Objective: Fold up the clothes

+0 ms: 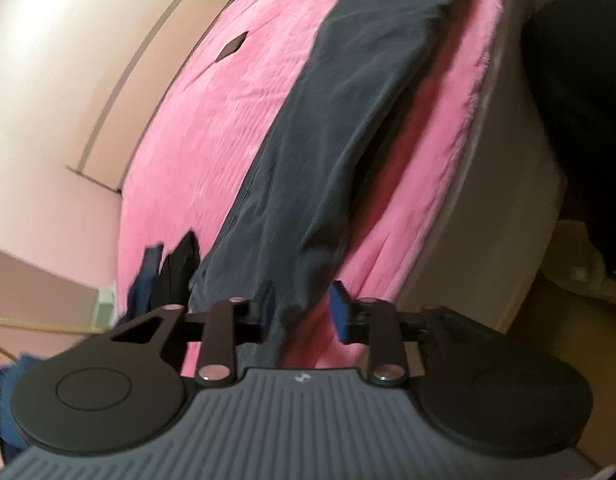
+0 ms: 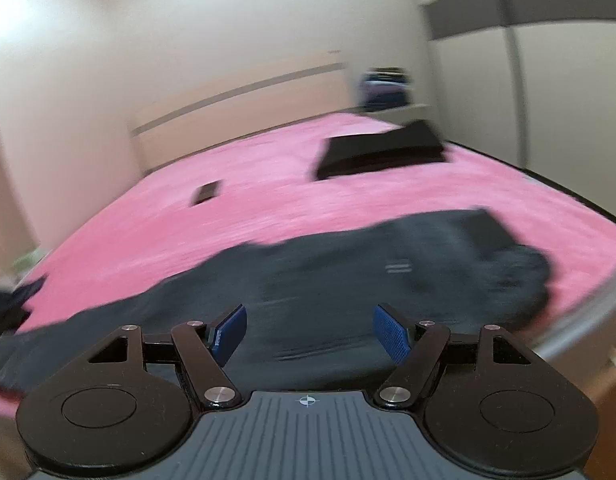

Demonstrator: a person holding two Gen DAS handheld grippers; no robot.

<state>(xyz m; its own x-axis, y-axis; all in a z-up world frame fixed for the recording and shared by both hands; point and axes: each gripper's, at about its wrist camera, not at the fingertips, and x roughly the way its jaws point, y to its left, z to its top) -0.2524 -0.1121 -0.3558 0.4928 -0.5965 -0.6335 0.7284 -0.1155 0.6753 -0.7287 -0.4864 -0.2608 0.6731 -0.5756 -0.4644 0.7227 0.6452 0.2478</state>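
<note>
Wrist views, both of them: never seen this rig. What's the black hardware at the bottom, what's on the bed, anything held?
Each picture comes from a fisheye camera on a hand-held two-finger gripper, looking along its fingers. A person carries both; there is no robot arm. The left gripper has a fold of the dark grey garment between its partly open jaws; whether the pads pinch it is blurred. The right gripper is open over the same garment, holding nothing. Everything lies on a pink blanket, with a folded black garment further back.
</note>
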